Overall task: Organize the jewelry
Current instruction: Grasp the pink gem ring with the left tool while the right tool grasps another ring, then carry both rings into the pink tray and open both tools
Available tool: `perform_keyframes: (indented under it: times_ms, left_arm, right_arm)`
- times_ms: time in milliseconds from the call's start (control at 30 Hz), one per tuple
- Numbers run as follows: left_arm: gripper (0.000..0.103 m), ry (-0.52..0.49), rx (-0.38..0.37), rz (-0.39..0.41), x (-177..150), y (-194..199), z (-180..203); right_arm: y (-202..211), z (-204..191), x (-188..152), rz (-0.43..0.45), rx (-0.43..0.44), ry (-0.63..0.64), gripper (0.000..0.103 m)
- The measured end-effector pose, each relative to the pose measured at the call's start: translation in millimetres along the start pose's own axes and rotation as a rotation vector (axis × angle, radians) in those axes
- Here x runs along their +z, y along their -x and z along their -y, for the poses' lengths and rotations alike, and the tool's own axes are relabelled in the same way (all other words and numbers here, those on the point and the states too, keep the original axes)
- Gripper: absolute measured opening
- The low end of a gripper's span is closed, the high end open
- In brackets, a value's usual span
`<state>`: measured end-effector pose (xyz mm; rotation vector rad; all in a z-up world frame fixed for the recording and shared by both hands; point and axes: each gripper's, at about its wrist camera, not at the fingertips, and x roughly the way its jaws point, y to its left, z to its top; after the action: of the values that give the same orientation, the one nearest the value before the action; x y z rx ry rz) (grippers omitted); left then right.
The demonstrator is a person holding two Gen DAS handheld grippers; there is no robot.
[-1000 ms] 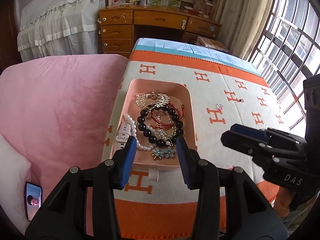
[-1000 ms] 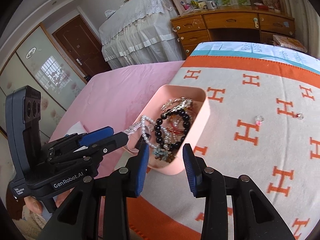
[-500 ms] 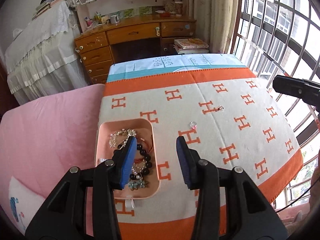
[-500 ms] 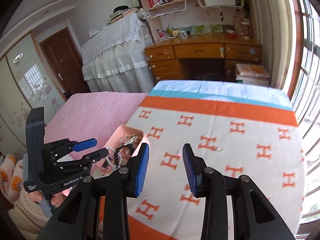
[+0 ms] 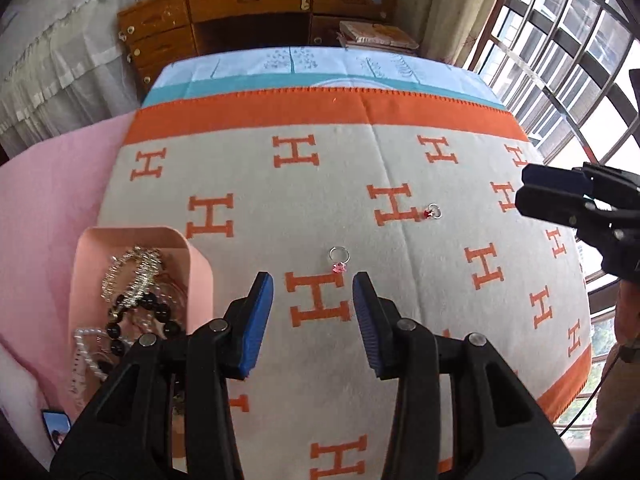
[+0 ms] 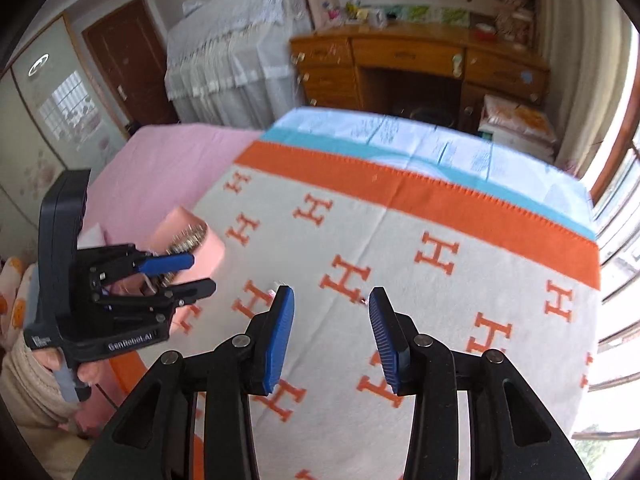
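Two rings lie loose on the orange-and-cream H-patterned blanket (image 5: 248, 184) that covers the bed, the last stray pieces outside the pink tray (image 5: 200, 264) at the blanket's left edge. The tray already holds a tangle of jewelry: a black bead bracelet (image 5: 148, 312), a pearl strand (image 5: 86, 344) and a gold chain (image 5: 134, 268). The left gripper (image 5: 313, 312) hovers with its blue-padded fingers (image 5: 258, 320) apart and empty, lined up just short of the pink-stoned ring (image 5: 339, 260), likely the next piece to be picked up. The red-stoned ring (image 5: 433, 212) sits farther out, nearer the right gripper (image 6: 331, 336), whose fingers are also spread wide and hold nothing. Such small, flat rings on soft cloth may call for a low, careful pinch.
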<state>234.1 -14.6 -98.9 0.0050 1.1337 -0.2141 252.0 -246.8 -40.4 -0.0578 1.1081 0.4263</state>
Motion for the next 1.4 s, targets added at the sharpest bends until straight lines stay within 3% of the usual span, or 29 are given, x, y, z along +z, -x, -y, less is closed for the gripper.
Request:
perform_keyframes:
  times_ms: [233,433,733,933,1133,1400]
  left_arm:
    - [0.038,0.025,0.042,-0.034,-5,-59,11]
    - [0.038,0.011,0.078,0.004,-3,-71,20]
    - [0.034,-0.030,0.099,0.058,-9,-66,29]
    - [0.034,-0.039,0.095,0.090,-18,-62,27]
    - [0.009,-0.045,0.083,0.111,-18,-62,28]
    - [0.007,-0.033,0.089,0.154,-19,-62,27]
  right_arm:
    - [-58,35,-28,-0.018,-0.001,0.167,0.040]
    - [-85,40,-41,0.001,0.031,0.283,0.040]
    - [-122,23,-29,0.010,0.011,0.389,0.039]
    - [-128,9,-28,0.020,0.013,0.464,0.021]
    - [-126,1,-35,0.035,-0.033,0.462,0.020]
    - [-113,-11,-53,0.057,-0.129,0.416,0.020]
